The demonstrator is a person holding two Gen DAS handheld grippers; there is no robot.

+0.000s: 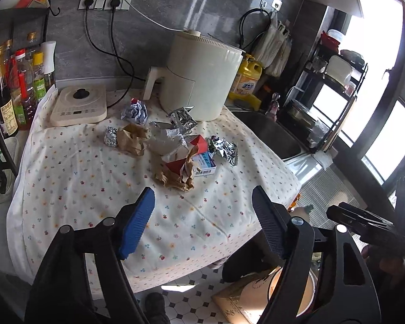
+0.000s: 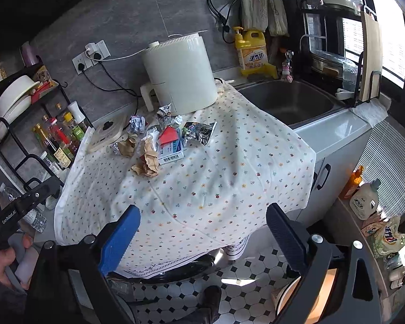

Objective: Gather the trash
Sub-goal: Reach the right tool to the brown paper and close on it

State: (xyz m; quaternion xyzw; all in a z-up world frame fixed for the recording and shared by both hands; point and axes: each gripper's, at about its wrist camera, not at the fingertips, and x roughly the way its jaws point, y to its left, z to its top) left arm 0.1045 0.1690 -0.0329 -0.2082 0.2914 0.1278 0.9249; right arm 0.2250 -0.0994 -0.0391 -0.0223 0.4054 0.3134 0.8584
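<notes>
Trash heap mid-surface (image 1: 67, 178) by air fryer (image 1: 202, 81): two brown paper wads (image 1: 132, 137), one foil ball (image 1: 110, 137), two foil wrappers (image 1: 224, 148), one barcode box (image 1: 203, 164). Left claw (image 1: 202, 224) and right claw (image 2: 202, 239) both gape apart, holding nothing, short of heap.

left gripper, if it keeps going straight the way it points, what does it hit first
Probably the crumpled brown paper at the near edge of the trash pile; the open left gripper has only bare tablecloth before it. Depth is uncertain.
</notes>
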